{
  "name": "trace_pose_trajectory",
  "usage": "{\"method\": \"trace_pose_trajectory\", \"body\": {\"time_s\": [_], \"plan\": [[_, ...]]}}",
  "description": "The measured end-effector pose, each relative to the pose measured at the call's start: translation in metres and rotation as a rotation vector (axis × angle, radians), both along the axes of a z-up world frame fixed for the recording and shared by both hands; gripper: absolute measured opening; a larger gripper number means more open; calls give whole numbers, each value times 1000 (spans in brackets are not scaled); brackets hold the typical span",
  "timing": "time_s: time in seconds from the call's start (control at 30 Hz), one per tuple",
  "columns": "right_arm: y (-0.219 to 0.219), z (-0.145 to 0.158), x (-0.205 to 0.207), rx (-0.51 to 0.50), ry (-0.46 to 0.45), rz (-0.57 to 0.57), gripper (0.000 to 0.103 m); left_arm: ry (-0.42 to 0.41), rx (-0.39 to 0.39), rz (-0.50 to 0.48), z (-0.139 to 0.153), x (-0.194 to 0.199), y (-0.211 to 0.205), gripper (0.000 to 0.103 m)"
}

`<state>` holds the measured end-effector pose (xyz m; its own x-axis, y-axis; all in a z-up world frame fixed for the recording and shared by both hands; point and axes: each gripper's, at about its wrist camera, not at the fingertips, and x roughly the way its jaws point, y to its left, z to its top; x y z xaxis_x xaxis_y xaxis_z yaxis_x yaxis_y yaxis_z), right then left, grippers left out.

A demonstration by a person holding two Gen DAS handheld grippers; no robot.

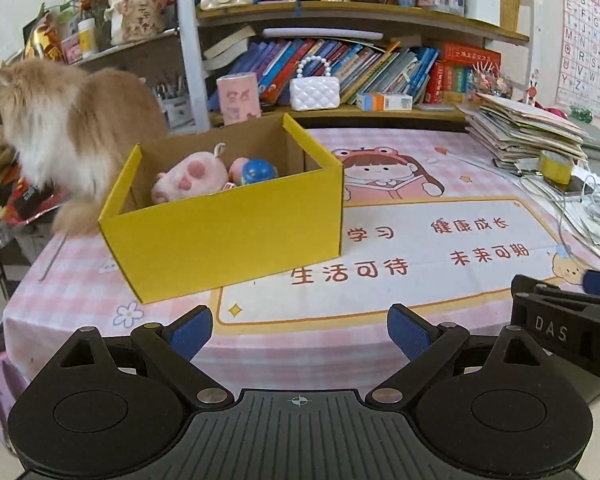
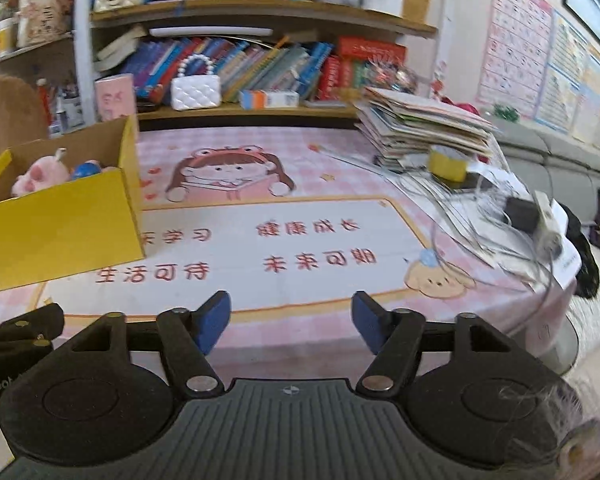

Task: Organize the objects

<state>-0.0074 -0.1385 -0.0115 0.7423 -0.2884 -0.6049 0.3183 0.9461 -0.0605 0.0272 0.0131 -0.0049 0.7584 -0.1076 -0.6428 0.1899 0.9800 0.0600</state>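
A yellow cardboard box [image 1: 224, 232] stands open on the pink table mat [image 1: 420, 256]. Inside lie a pink plush toy [image 1: 190, 178] and a blue ball toy [image 1: 258, 171]. The box [image 2: 60, 224] also shows at the left of the right wrist view, with the plush [image 2: 40, 178] and the blue toy [image 2: 85, 170] in it. My left gripper [image 1: 300, 334] is open and empty, near the table's front edge, short of the box. My right gripper [image 2: 291, 322] is open and empty over the front edge, to the right of the box; its body shows in the left wrist view [image 1: 568, 320].
A fluffy orange and white cat [image 1: 68, 132] sits on the table right behind the box's left end. A stack of books and papers [image 1: 528, 132] with a yellow tape roll [image 1: 556, 166] and cables [image 2: 500, 220] fills the right side. Bookshelves [image 1: 340, 80] stand behind.
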Motion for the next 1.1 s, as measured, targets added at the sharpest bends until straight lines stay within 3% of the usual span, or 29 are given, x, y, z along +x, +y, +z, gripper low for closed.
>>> {"method": "trace_pose_trajectory", "body": {"time_s": [0.37, 1.1], "plan": [[-17, -5, -5, -8, 35, -58, 102, 21, 66, 0, -6, 1, -24, 97], [-19, -5, -2, -6, 75, -76, 103, 14, 81, 41, -3, -3, -29, 99]]}}
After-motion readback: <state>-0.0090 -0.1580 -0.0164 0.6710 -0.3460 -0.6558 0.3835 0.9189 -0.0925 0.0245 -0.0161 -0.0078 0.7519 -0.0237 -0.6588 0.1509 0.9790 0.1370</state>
